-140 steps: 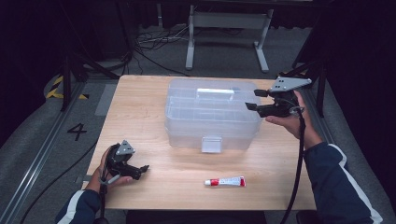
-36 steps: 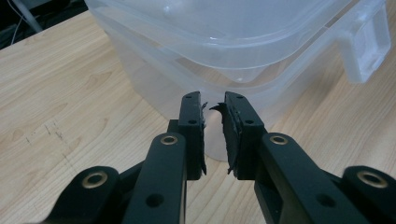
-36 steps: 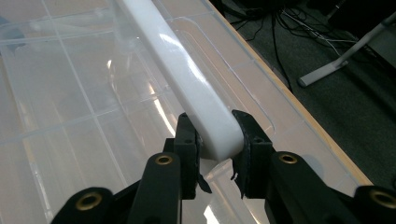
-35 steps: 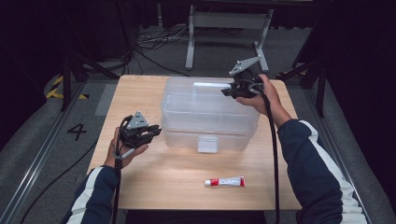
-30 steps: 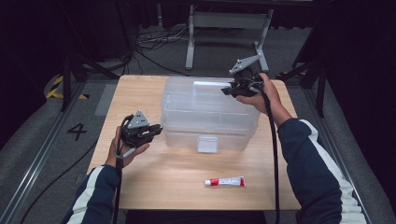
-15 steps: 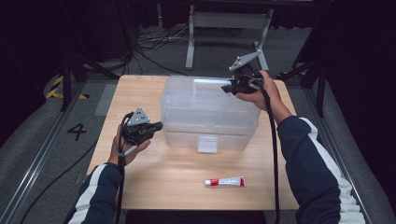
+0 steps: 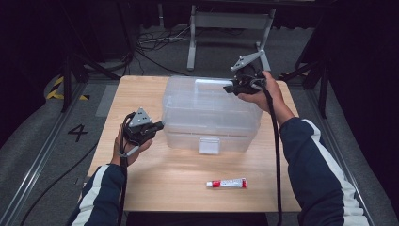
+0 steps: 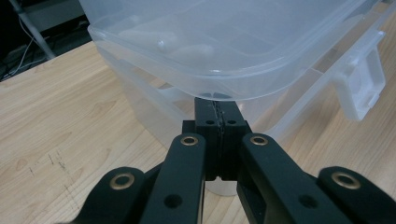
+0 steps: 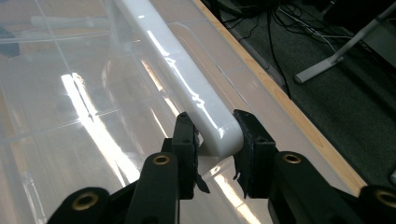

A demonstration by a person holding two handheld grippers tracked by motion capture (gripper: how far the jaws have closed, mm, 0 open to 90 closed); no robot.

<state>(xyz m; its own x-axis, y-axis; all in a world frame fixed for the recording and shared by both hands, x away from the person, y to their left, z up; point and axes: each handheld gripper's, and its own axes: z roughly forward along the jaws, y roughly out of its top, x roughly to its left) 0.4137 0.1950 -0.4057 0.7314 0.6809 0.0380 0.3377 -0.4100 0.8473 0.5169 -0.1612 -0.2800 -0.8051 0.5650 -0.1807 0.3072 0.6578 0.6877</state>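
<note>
A clear plastic storage box (image 7: 211, 117) stands on the wooden table (image 7: 155, 188). Its lid (image 8: 219, 42) carries a long white handle (image 9: 187, 88). My right gripper (image 9: 217, 137) reaches over the box's far right corner and is shut on the near end of that handle (image 7: 211, 82). My left gripper (image 7: 160, 125) is at the box's left side, its jaws shut on nothing. In the left gripper view the fingertips (image 8: 217, 105) sit just under the lid's overhanging rim. The box's white front latch (image 7: 209, 145) hangs down.
A small red and white tube (image 7: 227, 183) lies on the table in front of the box. Bare wood lies to the left of the box and along the near edge. Metal stand legs (image 7: 226, 28) and cables are on the dark floor beyond the table.
My left gripper's jaws have closed and now point at the box's left side under the lid rim. The right gripper has stayed on the handle.
</note>
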